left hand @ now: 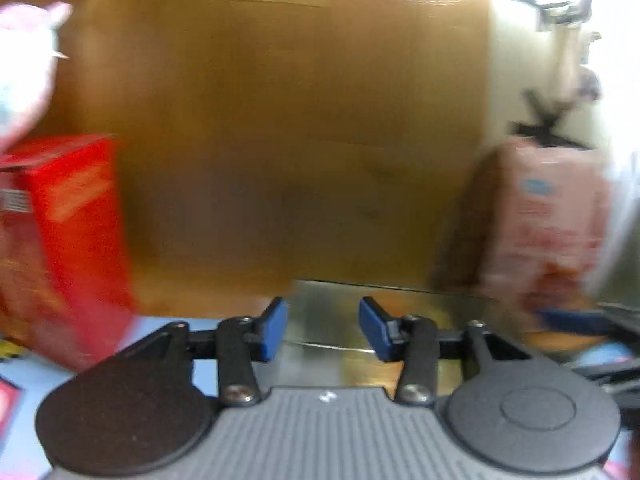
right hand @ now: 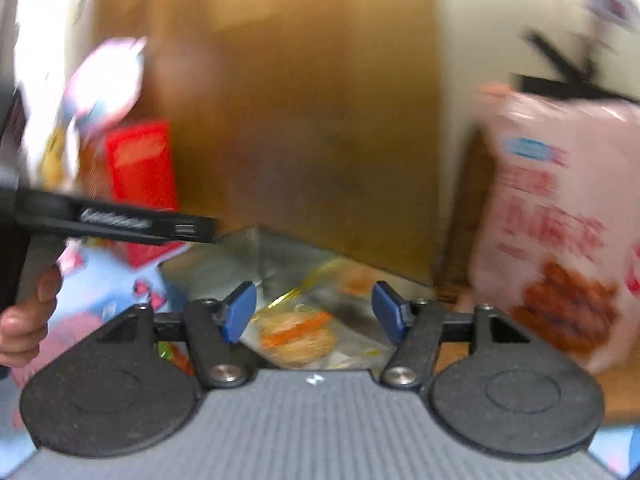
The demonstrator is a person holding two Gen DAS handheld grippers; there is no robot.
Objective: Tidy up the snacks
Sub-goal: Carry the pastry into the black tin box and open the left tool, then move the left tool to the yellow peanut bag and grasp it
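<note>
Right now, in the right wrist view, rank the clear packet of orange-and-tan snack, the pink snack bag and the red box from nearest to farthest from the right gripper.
1. Clear packet of orange-and-tan snack: directly below the open right gripper, between its fingers.
2. Pink snack bag: standing upright to the right.
3. Red box: far left, behind the other gripper's black arm.

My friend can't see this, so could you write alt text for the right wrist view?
Blurred view: the open right gripper hovers over a clear snack packet, with a pink snack bag right, a red box left, and a wooden panel behind.
</note>
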